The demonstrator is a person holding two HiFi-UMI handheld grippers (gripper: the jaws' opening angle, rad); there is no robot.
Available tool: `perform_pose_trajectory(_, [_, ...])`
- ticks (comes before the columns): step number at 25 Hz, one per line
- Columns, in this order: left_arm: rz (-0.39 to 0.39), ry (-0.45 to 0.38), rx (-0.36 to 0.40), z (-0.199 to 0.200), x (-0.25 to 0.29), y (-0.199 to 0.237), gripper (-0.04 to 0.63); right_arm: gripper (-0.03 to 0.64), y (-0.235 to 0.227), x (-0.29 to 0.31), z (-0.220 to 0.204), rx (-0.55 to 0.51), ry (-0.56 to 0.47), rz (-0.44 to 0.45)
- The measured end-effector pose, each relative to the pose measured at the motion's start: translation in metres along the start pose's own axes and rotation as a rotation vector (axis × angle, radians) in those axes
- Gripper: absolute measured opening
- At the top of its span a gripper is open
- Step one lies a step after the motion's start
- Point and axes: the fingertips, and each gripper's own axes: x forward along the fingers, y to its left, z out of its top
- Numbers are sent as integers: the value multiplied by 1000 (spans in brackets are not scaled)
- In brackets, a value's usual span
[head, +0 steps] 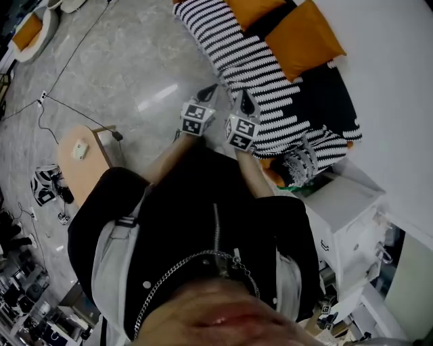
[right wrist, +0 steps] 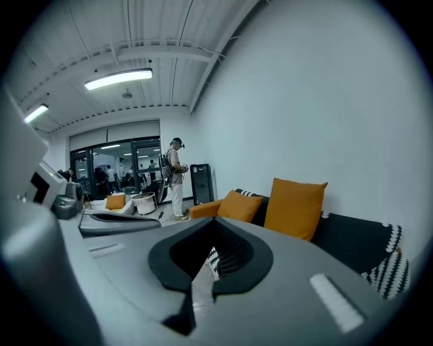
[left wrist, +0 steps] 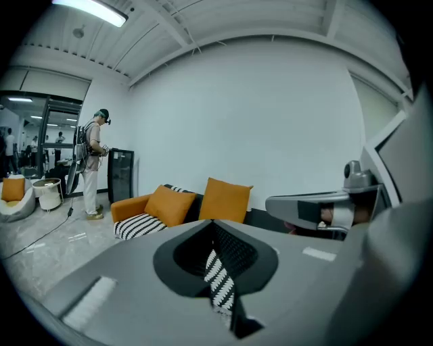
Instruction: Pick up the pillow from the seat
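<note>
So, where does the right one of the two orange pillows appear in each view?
Head view: the right orange pillow is at the upper right.
Left gripper view: the pillow is near the centre.
Right gripper view: the pillow is right of centre.
Shared landmark: the other orange pillow, directly left of it everywhere.

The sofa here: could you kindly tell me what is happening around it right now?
A person stands before the sofa, holding the left gripper and the right gripper side by side, pointed at its striped seat. Both are shut and empty. The two orange pillows lean on the backrest, untouched.
</note>
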Motion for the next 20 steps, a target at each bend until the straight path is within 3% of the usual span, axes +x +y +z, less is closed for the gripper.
perform_pose_trajectory(20, [-16, 23, 11, -2, 15, 2, 9, 3, -6, 15, -9, 40, 39, 13])
